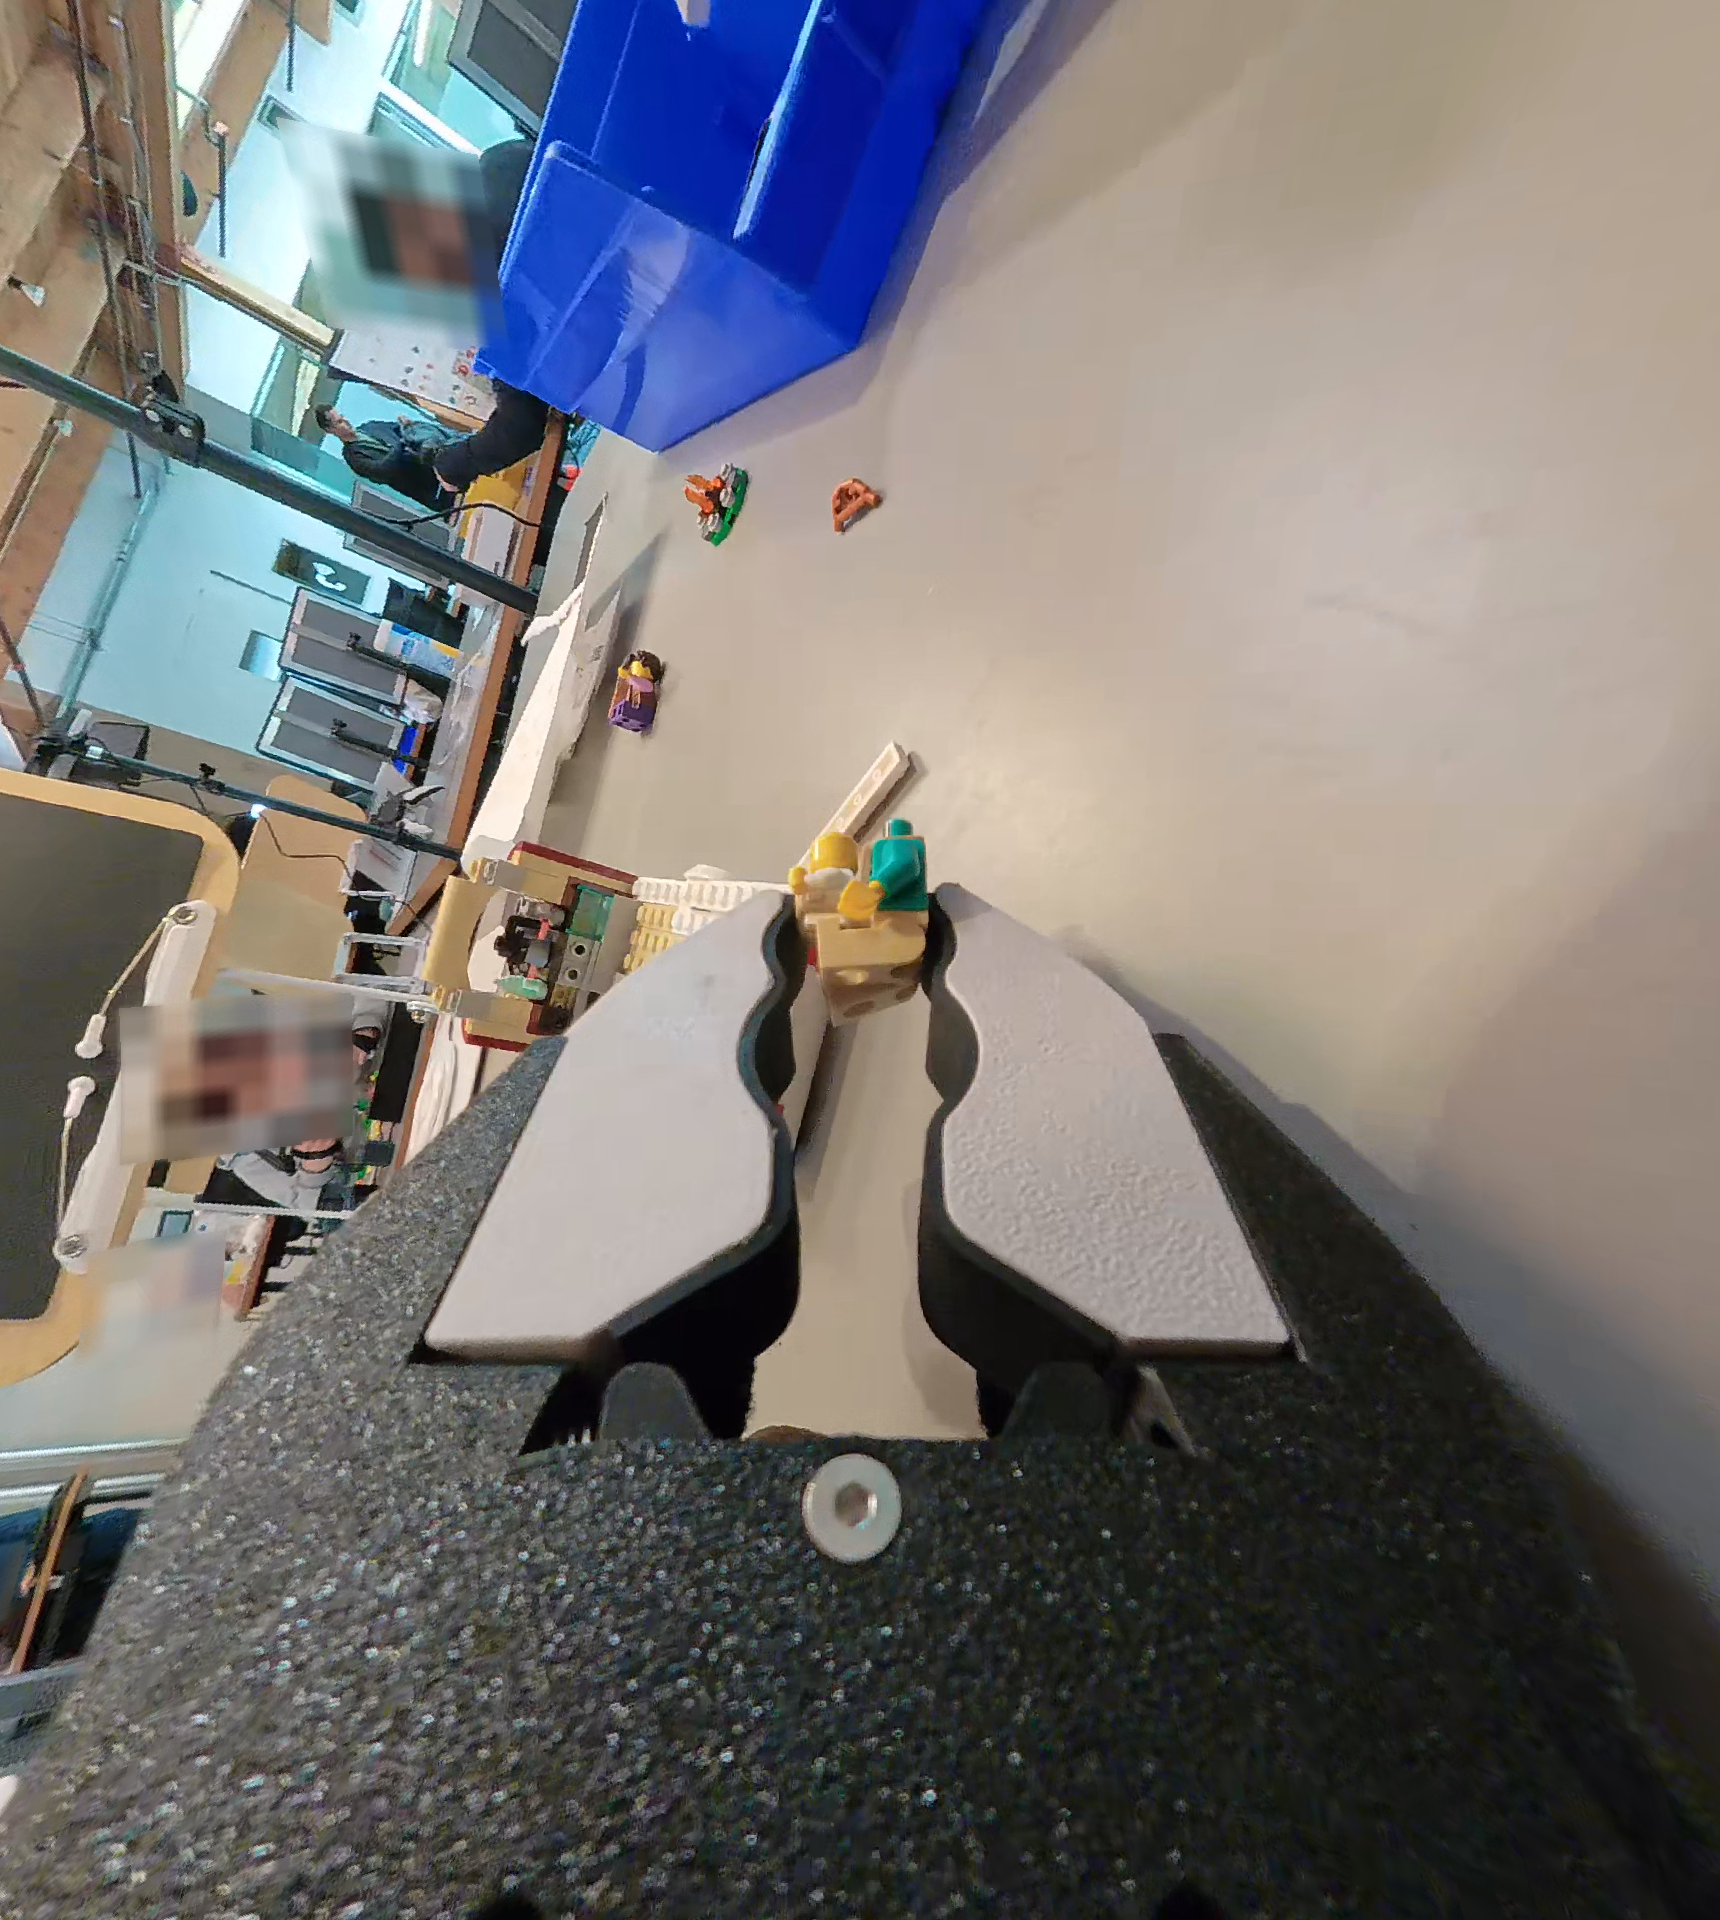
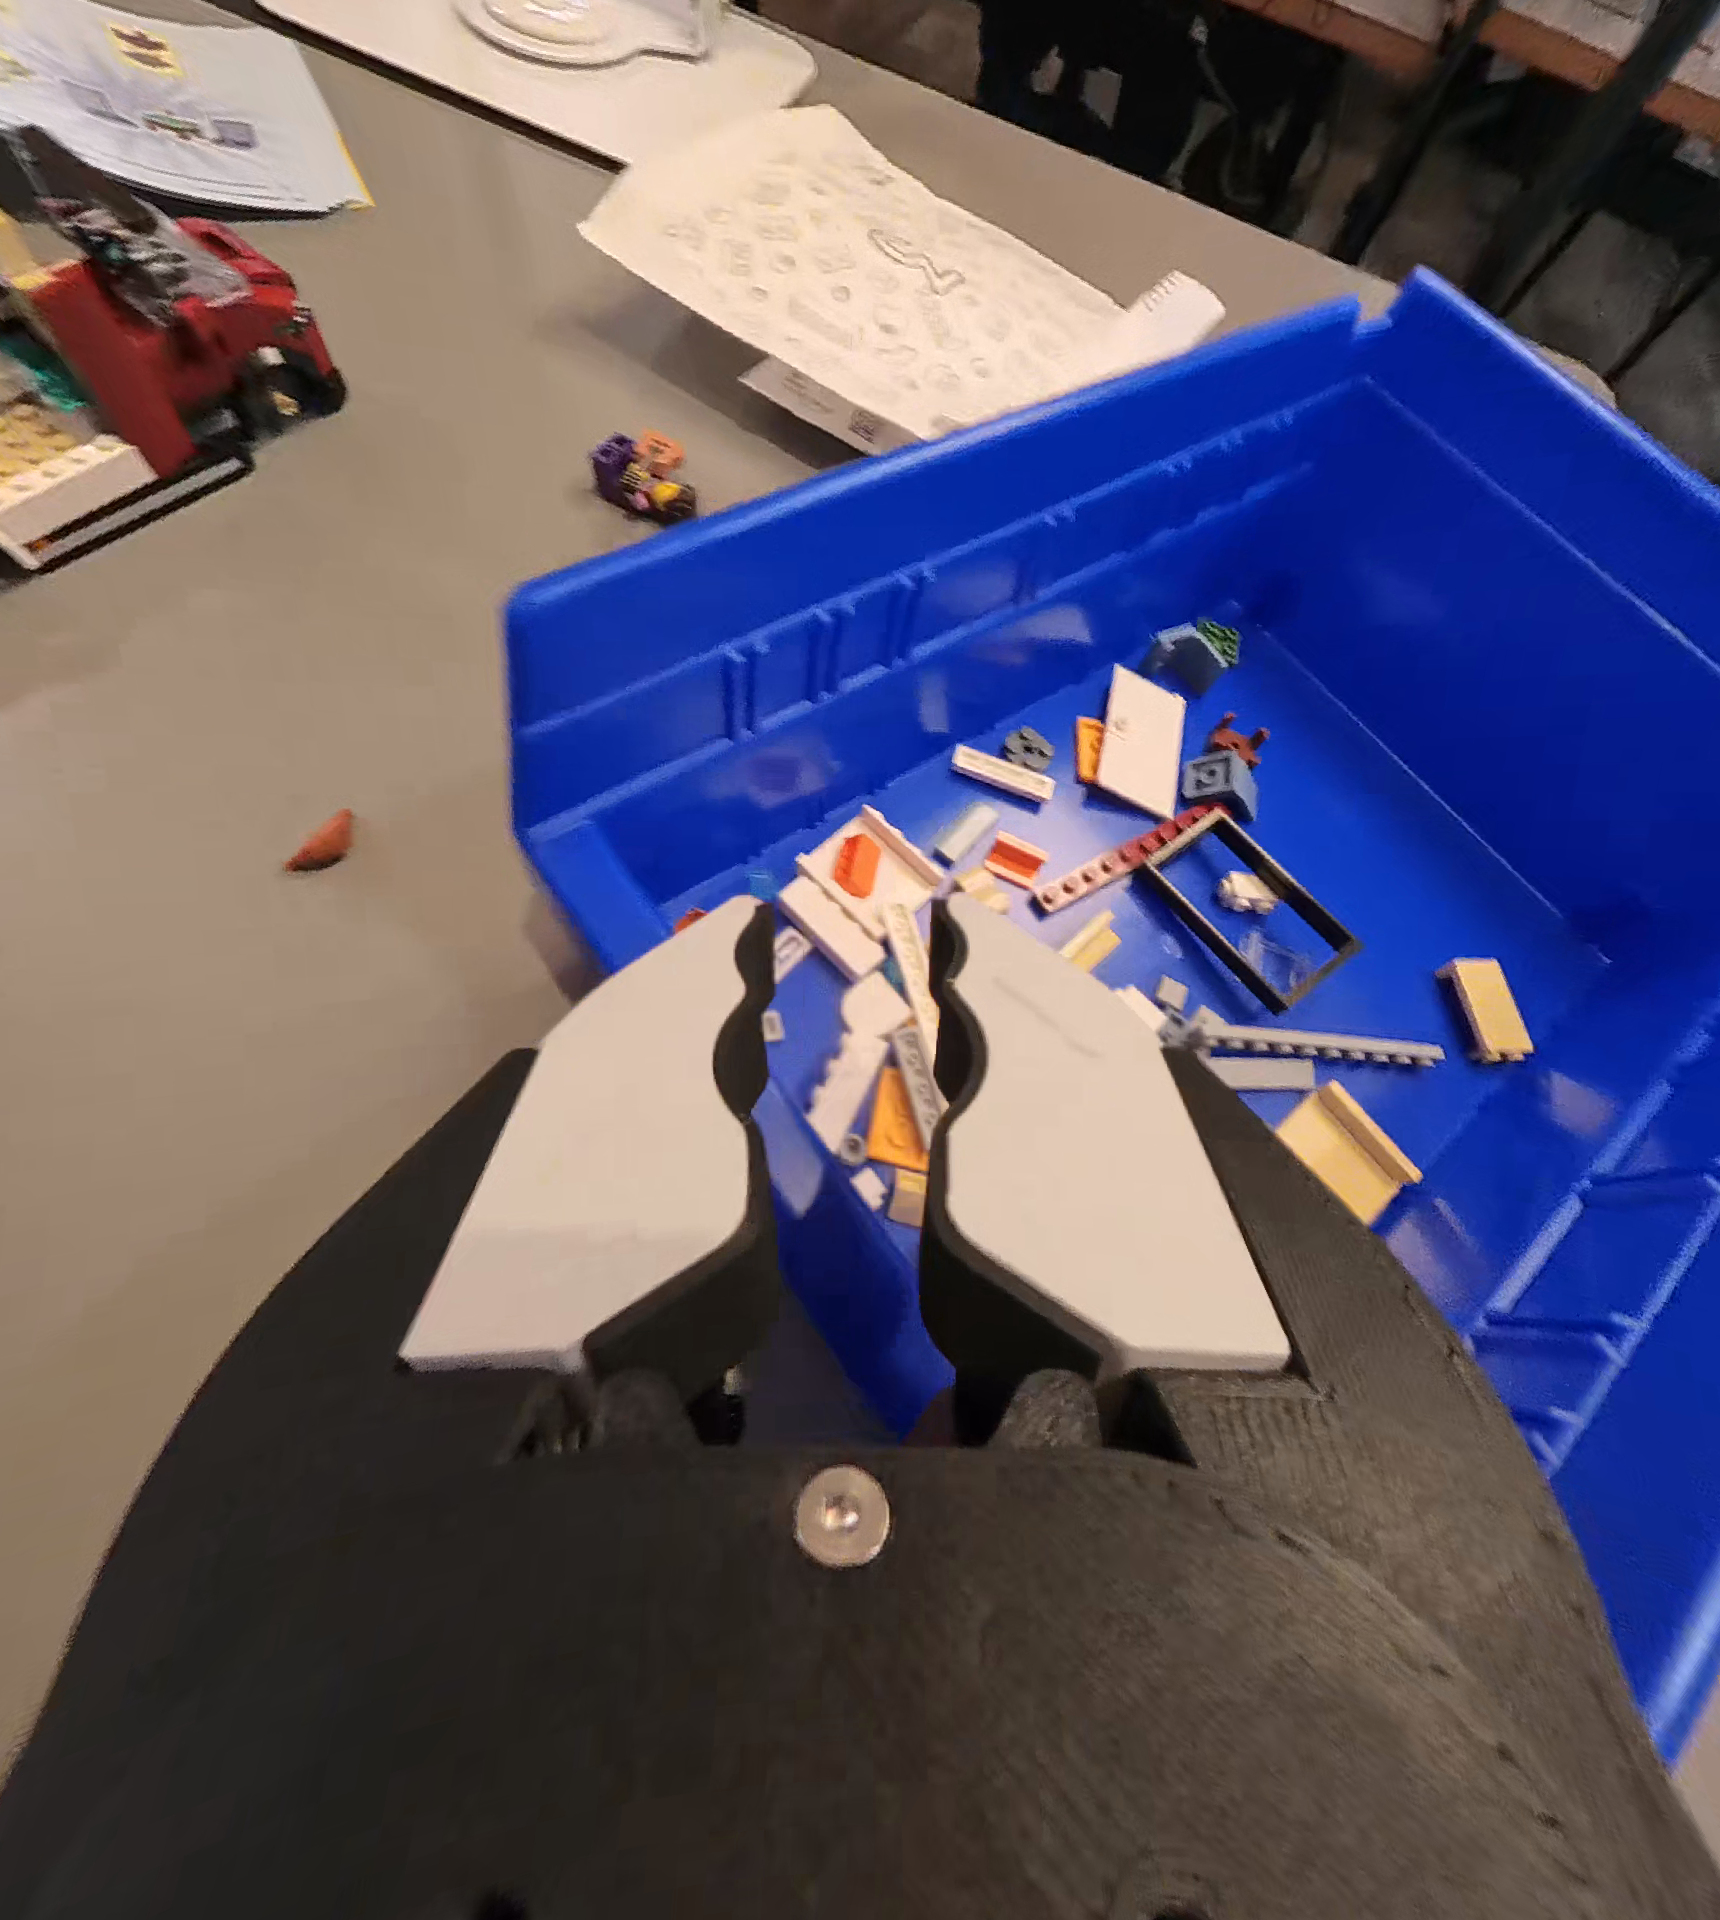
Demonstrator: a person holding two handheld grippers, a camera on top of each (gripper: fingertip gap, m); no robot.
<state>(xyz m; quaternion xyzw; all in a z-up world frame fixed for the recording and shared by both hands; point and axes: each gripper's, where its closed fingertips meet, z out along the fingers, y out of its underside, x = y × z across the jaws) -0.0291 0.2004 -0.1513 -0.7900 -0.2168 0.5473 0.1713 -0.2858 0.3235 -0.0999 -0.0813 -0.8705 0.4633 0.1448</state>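
Observation:
My left gripper (image 1: 861,914) is shut on a small tan brick assembly (image 1: 866,966) and holds it tilted above the grey table. A yellow-headed figure (image 1: 830,854) and a teal torso (image 1: 900,868) sit on the assembly. Both pads press on its sides. My right gripper (image 2: 851,920) is open and empty. It hovers over the near corner of a blue bin (image 2: 835,540). Several loose white, orange and tan pieces (image 2: 866,904) lie on the bin floor below the fingers.
A white long plate (image 1: 877,790), a purple figure (image 1: 636,691), an orange-and-green piece (image 1: 719,504) and an orange piece (image 1: 854,504) lie on the table. A brick-built model (image 1: 534,935) stands at left. The right wrist view shows a red truck model (image 2: 170,322), a paper sheet (image 2: 887,281) and a booklet (image 2: 129,104). The left gripper's tips are roughly 30 centimetres from the right gripper's.

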